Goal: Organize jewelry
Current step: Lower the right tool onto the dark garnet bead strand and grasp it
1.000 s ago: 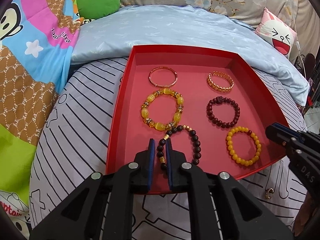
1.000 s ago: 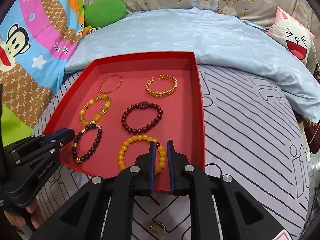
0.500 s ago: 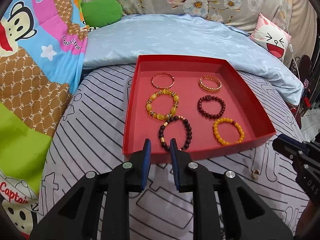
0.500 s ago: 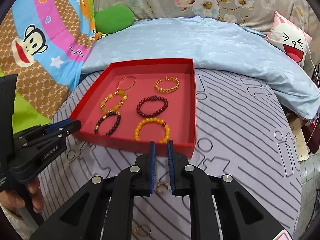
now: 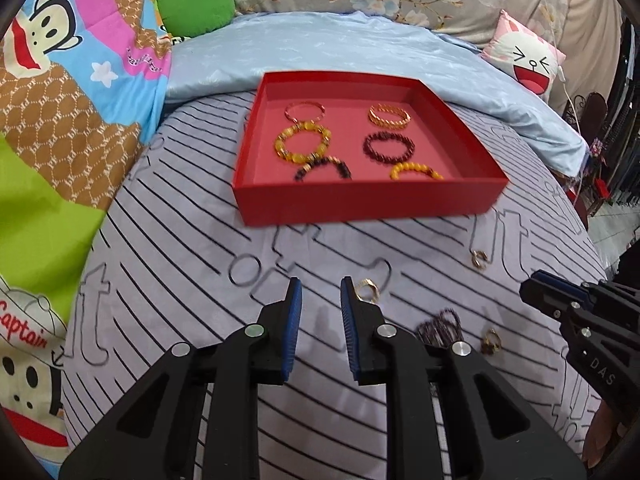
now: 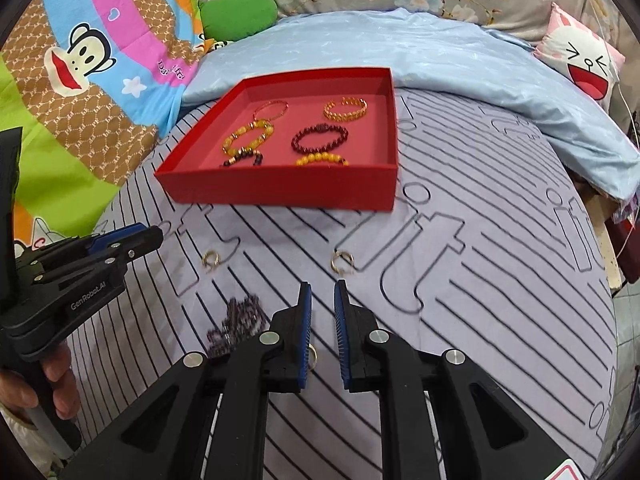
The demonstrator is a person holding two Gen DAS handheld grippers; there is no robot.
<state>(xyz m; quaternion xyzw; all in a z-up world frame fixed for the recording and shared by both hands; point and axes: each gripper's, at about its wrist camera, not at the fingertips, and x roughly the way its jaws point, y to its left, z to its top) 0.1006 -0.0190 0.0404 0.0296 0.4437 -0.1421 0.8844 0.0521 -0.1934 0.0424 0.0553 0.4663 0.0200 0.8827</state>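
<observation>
Both grippers (image 5: 319, 284) (image 6: 322, 286) hover parted, well short of red tray's (image 5: 360, 202) near wall.

Tray and loose jewelry on the bed
Six bracelets lie in two columns inside the tray (image 6: 280, 194), which sits before the folded quilt (image 6: 420, 52); three rings and a beaded bracelet (image 6: 236, 322) lie nearer, on the sheet (image 6: 480, 240).

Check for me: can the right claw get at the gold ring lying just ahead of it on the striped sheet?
Probably yes. The right claw is open and empty, the gold ring lies alone on the striped sheet just beyond its tips, and nothing sits between them.
</observation>
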